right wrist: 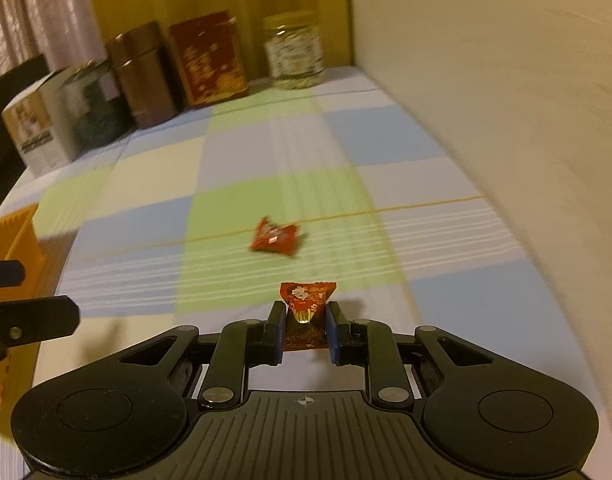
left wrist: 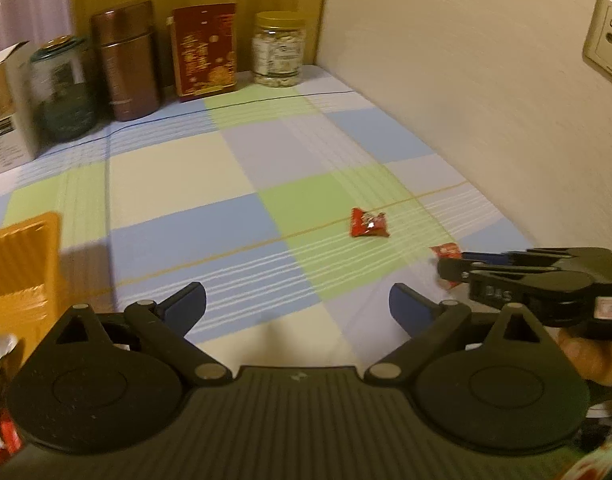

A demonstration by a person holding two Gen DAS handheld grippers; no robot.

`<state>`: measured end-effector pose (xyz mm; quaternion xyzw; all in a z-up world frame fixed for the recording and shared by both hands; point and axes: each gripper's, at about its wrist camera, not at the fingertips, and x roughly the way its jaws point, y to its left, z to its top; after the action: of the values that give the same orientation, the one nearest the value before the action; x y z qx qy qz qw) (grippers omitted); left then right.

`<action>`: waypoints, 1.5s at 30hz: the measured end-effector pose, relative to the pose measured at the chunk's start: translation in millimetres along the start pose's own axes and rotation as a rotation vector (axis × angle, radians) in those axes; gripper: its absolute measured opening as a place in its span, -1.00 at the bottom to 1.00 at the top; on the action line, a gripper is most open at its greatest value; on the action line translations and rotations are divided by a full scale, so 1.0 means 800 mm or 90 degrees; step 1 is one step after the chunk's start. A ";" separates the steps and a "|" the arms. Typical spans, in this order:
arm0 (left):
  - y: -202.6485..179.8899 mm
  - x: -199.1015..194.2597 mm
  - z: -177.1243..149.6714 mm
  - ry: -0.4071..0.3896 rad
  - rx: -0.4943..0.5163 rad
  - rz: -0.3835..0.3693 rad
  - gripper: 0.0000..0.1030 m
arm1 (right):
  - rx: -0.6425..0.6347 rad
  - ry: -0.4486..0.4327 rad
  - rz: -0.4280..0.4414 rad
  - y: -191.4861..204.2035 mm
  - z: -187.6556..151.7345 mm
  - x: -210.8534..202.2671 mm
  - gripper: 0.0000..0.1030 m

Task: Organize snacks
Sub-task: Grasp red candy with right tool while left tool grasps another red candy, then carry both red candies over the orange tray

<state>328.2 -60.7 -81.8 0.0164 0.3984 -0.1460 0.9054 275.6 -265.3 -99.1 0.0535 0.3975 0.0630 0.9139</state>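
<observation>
Two red wrapped candies are showing on the checked tablecloth (right wrist: 154, 168). From the left: the orange box (left wrist: 22, 264) is standing at the cloth's edge; the left tongs (left wrist: 298, 304) are hovering over the cloth with jaws spread wide and nothing between them. The loose candy (right wrist: 276, 238) is lying flat on a green square, near the middle, its long axis running roughly left to right across the view. The right tongs (right wrist: 306, 330) are clamping the second candy (right wrist: 306, 300), whose long axis is pointing forward along the fingers, flared end outward. Along the back, five containers are standing: a white box (right wrist: 34, 128), a dark jar (right wrist: 94, 108), a brown tin (right wrist: 146, 76), a red box (right wrist: 208, 60), a clear jar (right wrist: 294, 52).
</observation>
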 end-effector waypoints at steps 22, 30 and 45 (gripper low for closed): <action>-0.041 0.119 0.022 -0.049 0.011 -0.086 0.28 | 0.052 -0.018 -0.032 -0.066 -0.007 -0.001 -0.59; -0.056 0.144 0.021 -0.067 0.008 -0.068 -0.03 | 0.063 -0.019 -0.036 -0.074 -0.015 0.000 -0.59; -0.072 0.161 0.021 -0.061 0.041 -0.046 -0.55 | 0.070 -0.022 -0.041 -0.079 -0.022 -0.001 -0.59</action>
<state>406.5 -150.7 -159.1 0.0241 0.3498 -0.1917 0.9167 267.0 -327.2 -120.0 0.0921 0.3863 0.0102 0.9177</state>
